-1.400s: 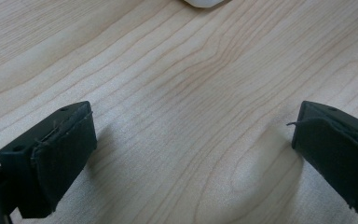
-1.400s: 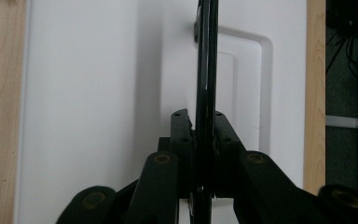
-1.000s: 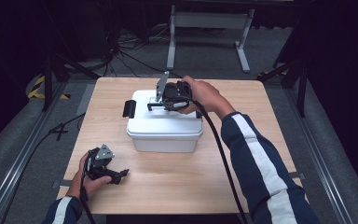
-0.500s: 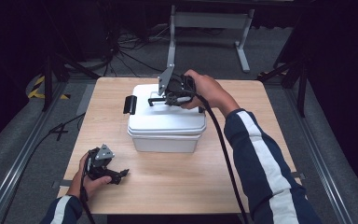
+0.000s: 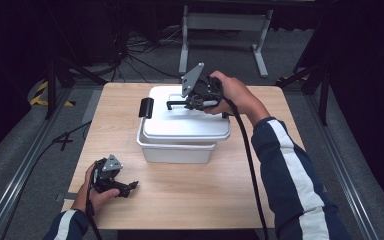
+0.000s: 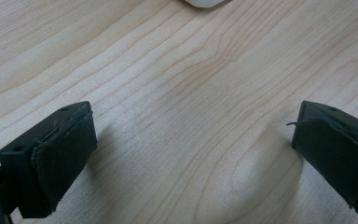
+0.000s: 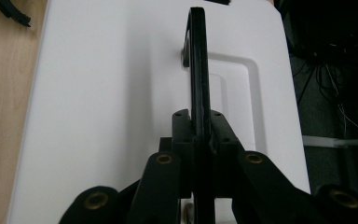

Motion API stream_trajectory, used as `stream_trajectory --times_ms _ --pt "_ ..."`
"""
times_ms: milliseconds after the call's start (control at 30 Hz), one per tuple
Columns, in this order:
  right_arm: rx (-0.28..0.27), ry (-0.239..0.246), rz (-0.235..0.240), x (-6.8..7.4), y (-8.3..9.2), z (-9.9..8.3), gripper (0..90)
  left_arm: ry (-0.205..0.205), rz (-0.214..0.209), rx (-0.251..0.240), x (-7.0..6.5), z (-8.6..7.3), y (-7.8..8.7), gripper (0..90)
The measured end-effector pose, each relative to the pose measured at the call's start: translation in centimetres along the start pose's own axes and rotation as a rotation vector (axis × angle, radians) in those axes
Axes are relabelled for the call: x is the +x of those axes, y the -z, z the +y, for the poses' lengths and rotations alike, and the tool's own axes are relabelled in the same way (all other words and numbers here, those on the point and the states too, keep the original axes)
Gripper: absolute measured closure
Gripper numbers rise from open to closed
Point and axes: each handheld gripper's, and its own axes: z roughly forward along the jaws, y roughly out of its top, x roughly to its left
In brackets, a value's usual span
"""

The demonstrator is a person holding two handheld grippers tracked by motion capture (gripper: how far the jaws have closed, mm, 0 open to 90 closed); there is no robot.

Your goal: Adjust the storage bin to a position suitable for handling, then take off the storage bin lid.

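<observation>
The right gripper [image 5: 192, 101] pinches the lid's black handle [image 7: 198, 60], and the white lid [image 5: 185, 125] seems tilted off the box [image 5: 175, 150]. The left gripper [image 6: 193, 154] rests on the table [image 5: 190, 195], jaws spread.

A box [image 5: 176, 150] stands mid-table [image 5: 190, 200], its lid [image 5: 185, 125] raised above it and skewed right. The right gripper [image 5: 195, 102] is over the lid's far side, on its handle [image 7: 198, 70]. The left gripper [image 5: 130, 186] rests near the table's front left corner.

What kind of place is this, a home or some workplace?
Most likely a lab or recording studio, not a home. A lone wooden table stands on grey carpet between floor rails, with cables trailing behind it, a metal stand at the back and dark surroundings.
</observation>
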Motion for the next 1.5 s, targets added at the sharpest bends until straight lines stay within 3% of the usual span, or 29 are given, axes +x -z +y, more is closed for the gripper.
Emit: stream_trajectory --times_ms 467,1133,1500 --pt "0.000 0.000 -0.024 0.6 2.2 -2.5 84.0 0.007 0.001 -0.001 -0.1 -0.1 0.0 0.2" --pt "-0.029 -0.075 -0.075 1.4 6.2 -8.4 84.0 0.007 0.001 -0.006 -0.1 -0.1 0.0 0.2" --pt "-0.048 -0.099 -0.095 2.0 7.8 -10.7 84.0 0.008 0.002 -0.008 -0.1 -0.1 0.0 0.2"
